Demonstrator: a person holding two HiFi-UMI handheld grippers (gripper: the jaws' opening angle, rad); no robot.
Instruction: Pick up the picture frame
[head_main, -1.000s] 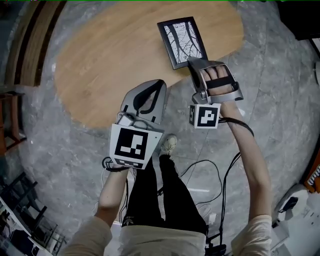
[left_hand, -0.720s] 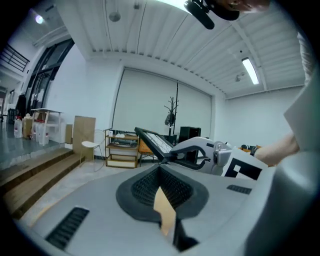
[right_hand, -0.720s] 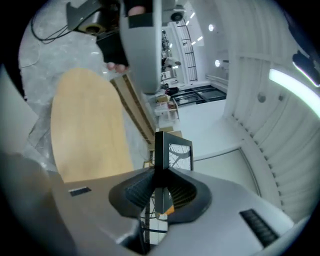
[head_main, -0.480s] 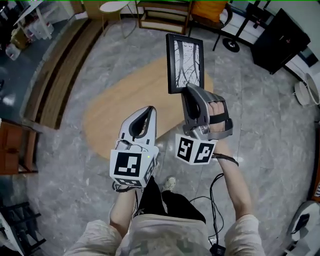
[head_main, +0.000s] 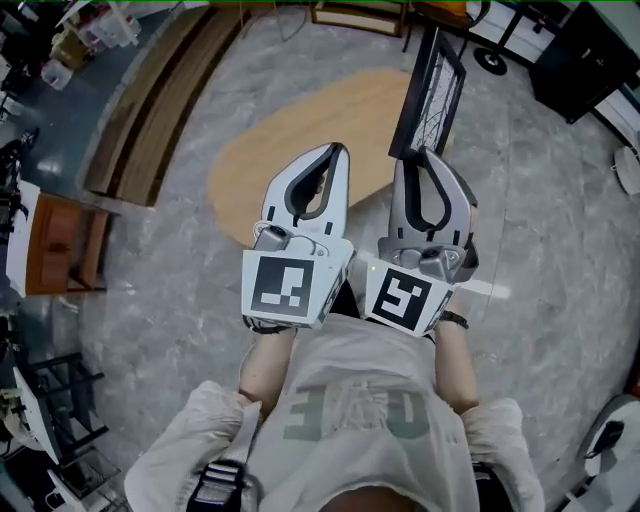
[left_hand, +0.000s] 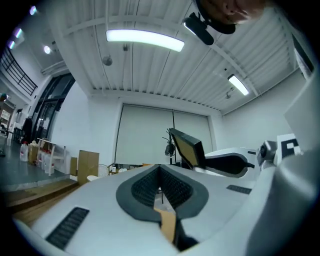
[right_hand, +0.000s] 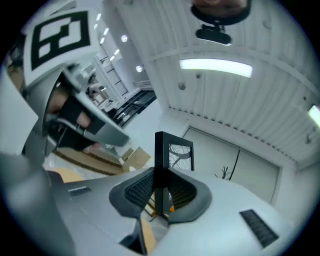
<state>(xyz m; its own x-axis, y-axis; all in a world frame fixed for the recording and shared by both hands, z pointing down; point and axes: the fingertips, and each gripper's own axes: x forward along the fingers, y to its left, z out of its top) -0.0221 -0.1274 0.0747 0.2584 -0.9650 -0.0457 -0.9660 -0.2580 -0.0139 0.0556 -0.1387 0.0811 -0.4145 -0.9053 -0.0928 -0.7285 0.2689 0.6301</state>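
The right gripper (head_main: 428, 158) clamps the lower edge of the frame (head_main: 433, 85). The frame stands upright and nearly edge-on from the jaw tips, upper centre of the head view, over the right end of the table (head_main: 290, 150). Just left of it, the left gripper (head_main: 336, 152) has its jaws together on nothing.

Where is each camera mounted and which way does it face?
Head view: on the head, looking down at left gripper, right gripper, forearms, shirt, wooden table.
Left gripper view: on the left gripper, facing level along its shut jaws.
Right gripper view: on the right gripper, facing level; its jaws clamp the picture frame.
Shared: both gripper views show the picture frame.
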